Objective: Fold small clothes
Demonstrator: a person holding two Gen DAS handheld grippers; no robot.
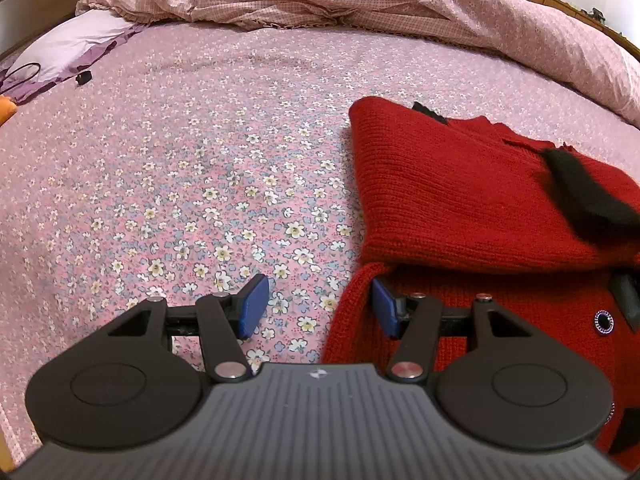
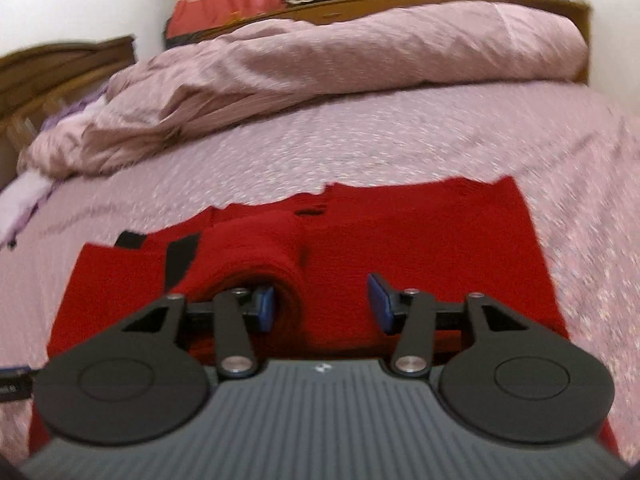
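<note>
A small red knit cardigan [image 1: 472, 200] with black trim lies partly folded on the floral bedsheet [image 1: 200, 168], at the right of the left wrist view. My left gripper [image 1: 316, 306] is open at the garment's left edge, its right pad touching a red fold, holding nothing. In the blurred right wrist view the cardigan [image 2: 420, 248] lies spread below my right gripper [image 2: 320, 304], which is open. A rolled red sleeve [image 2: 256, 248] sits by its left pad [image 2: 265, 307].
A crumpled pink quilt [image 1: 360, 4] is heaped along the far side of the bed, also in the right wrist view [image 2: 340, 60]. A lilac pillow [image 1: 68, 44] and a small black object [image 1: 83, 77] lie far left. A wooden headboard [image 2: 60, 68] stands behind.
</note>
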